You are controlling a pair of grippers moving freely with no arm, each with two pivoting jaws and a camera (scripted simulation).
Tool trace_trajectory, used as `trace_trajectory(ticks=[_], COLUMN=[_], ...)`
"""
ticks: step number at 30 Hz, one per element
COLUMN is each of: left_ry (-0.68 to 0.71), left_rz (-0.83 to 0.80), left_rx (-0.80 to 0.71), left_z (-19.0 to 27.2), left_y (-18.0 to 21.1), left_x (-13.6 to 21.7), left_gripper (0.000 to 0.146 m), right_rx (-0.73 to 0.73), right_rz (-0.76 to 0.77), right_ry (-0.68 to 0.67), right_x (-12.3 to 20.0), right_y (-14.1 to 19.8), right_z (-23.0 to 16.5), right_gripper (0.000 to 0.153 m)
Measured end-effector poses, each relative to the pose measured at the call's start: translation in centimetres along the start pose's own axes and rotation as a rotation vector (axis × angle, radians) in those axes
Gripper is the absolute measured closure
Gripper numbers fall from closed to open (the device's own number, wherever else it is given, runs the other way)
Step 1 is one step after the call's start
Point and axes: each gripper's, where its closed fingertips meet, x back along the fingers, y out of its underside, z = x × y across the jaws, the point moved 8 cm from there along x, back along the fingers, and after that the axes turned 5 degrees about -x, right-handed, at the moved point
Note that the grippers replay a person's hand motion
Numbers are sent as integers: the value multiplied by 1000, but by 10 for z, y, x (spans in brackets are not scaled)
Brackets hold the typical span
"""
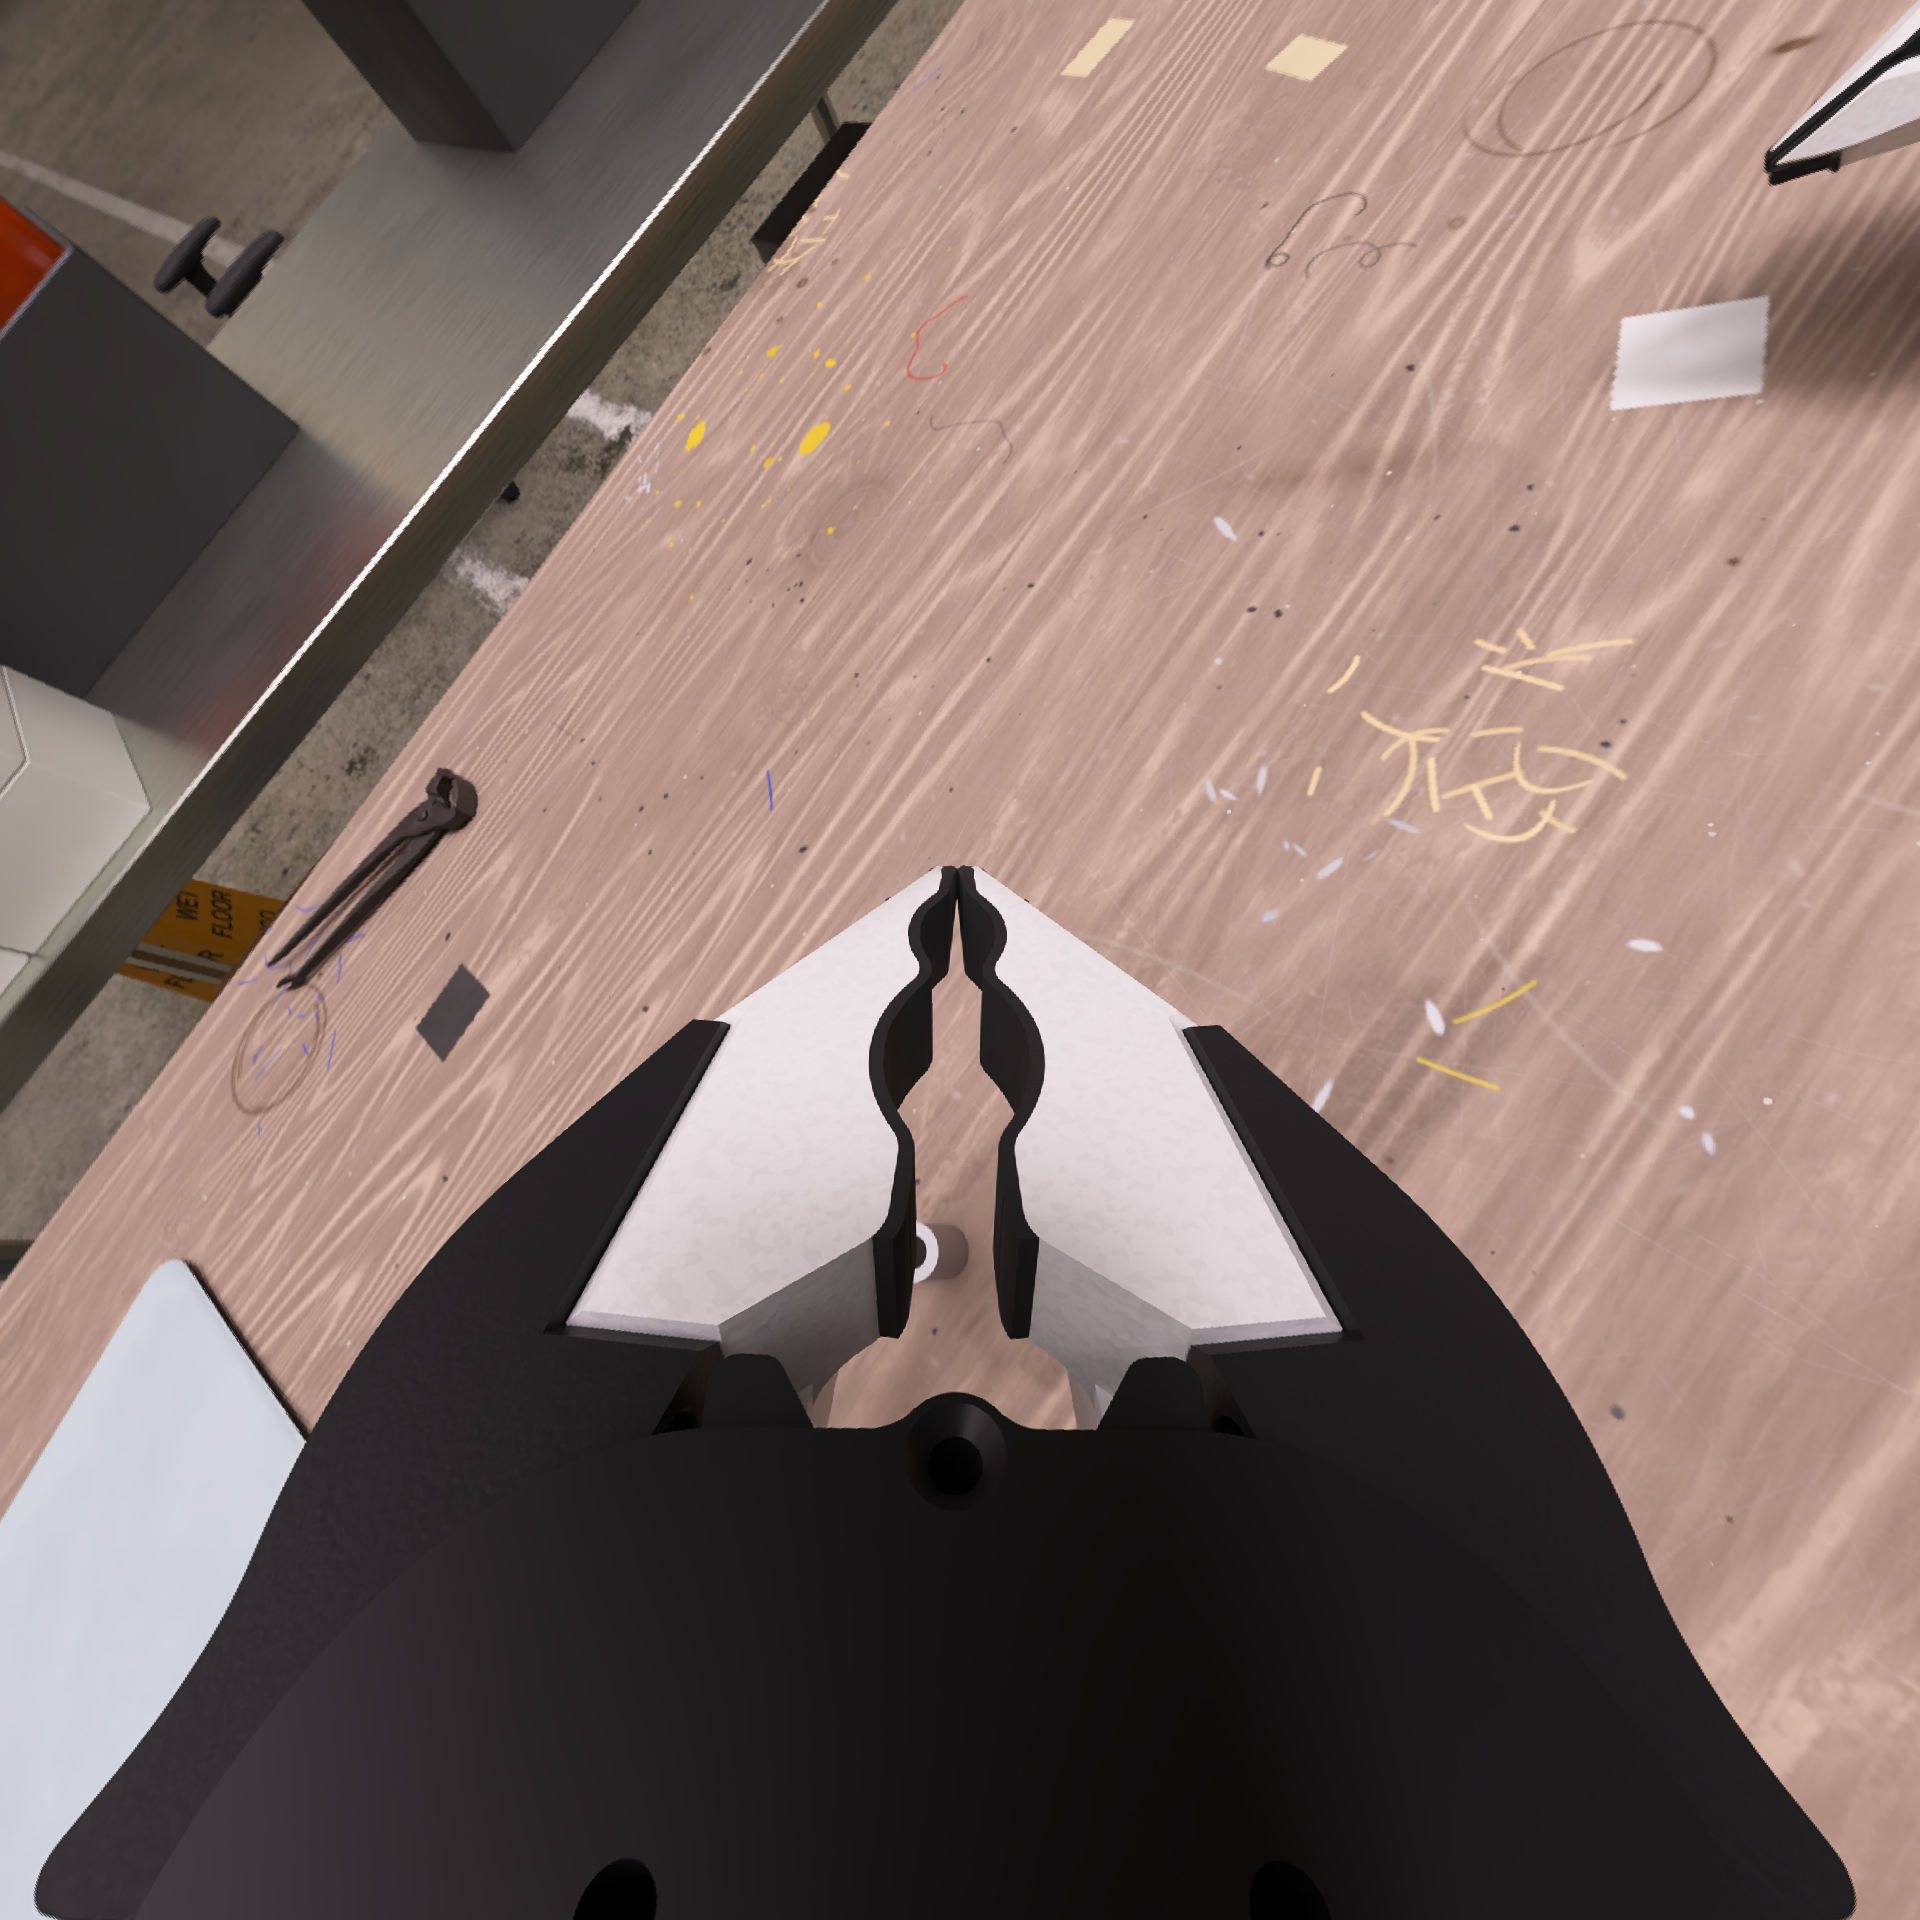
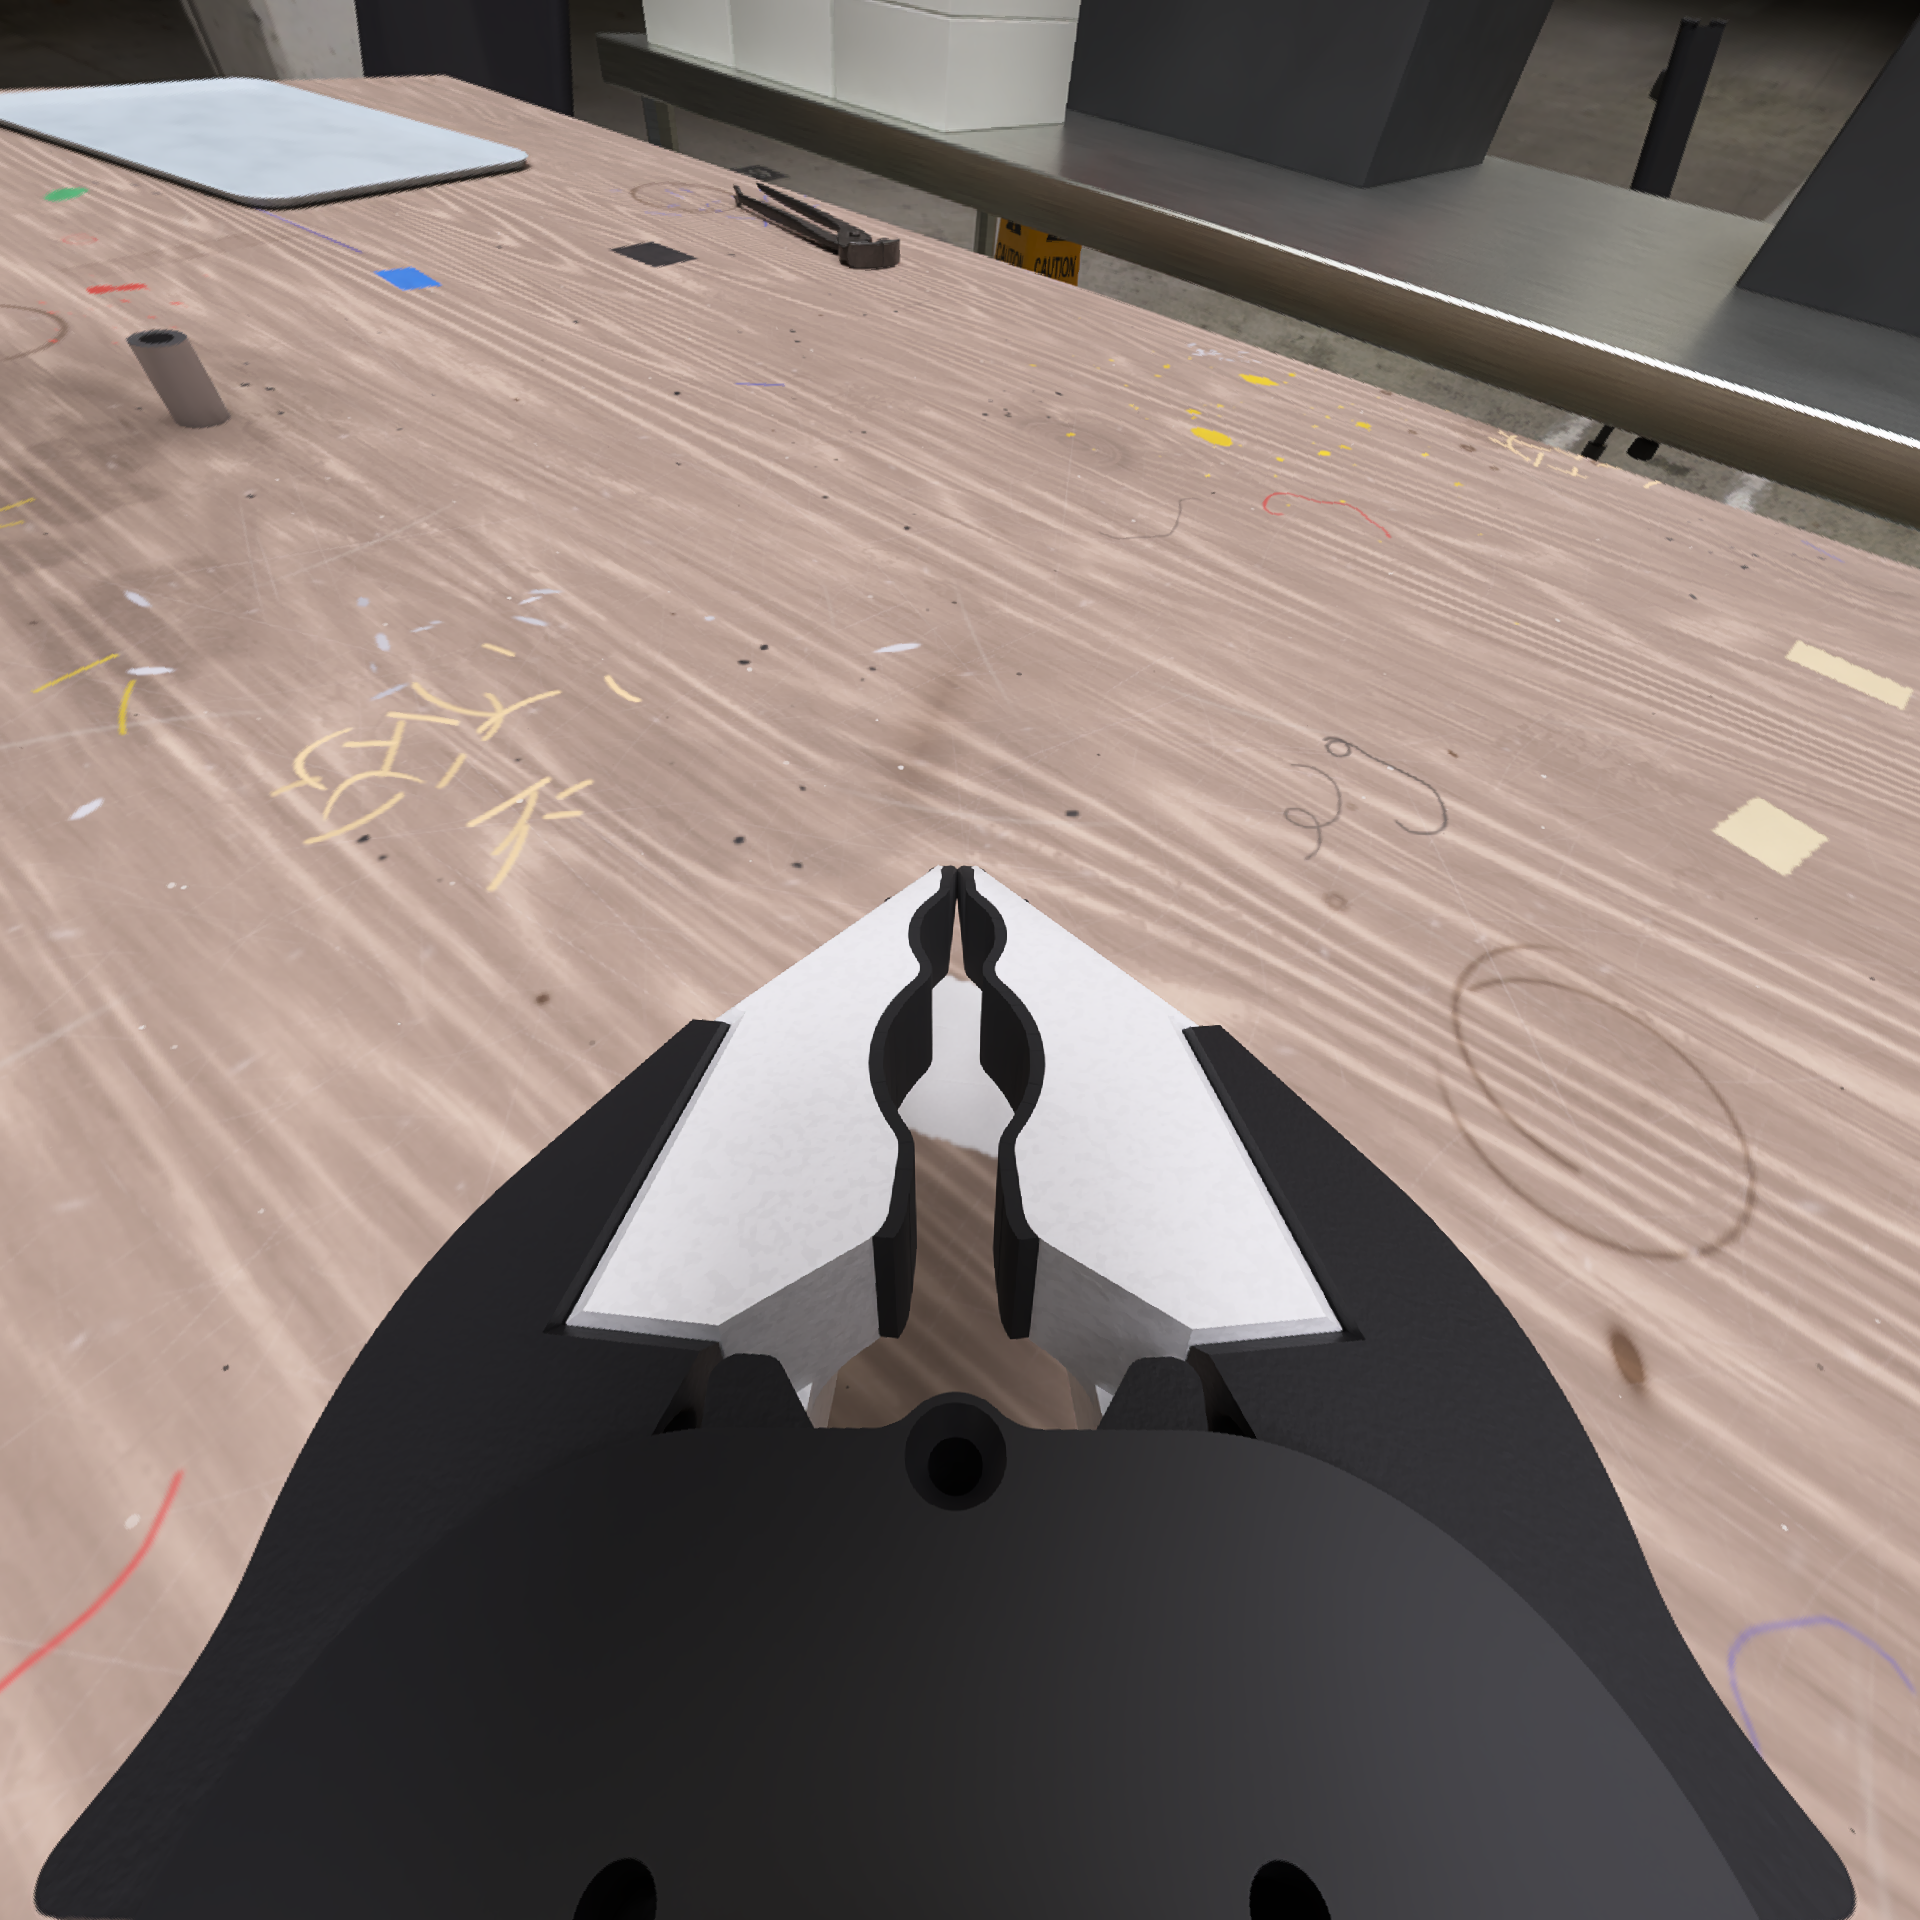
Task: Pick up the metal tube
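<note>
I see the table (image 2: 1143,644), scuffed wood with paint flecks, carrying everything. A pale mat (image 2: 260,135) lies at its far corner, dark pincers (image 2: 821,231) near the far edge. My left hand-held gripper (image 1: 956,878) hangs above the wood, fingertips pressed together, holding nothing; my right hand-held gripper (image 2: 956,878) likewise, tips meeting, empty. The metal tube (image 2: 177,376) stands upright, well left of the right one; judged untouched, so the grasp is not begun.
</note>
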Motion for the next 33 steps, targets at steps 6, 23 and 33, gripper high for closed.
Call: trace_trajectory(ticks=[6,23,33], left_ry=[-12,132,152], left_rz=[-80,-727,-833], left_rx=[66,139,221], left_z=[-11,-19,-20], left_y=[23,109,126], left_x=[10,-55,-76], left_gripper=[146,102,83], right_rx=[-7,-6,-5], right_rz=[5,1,4], right_ry=[-5,-25,-34], right_x=[1,0,0], right_y=[-1,-1,-2], right_z=[0,-3,-4], right_gripper=[153,153,153])
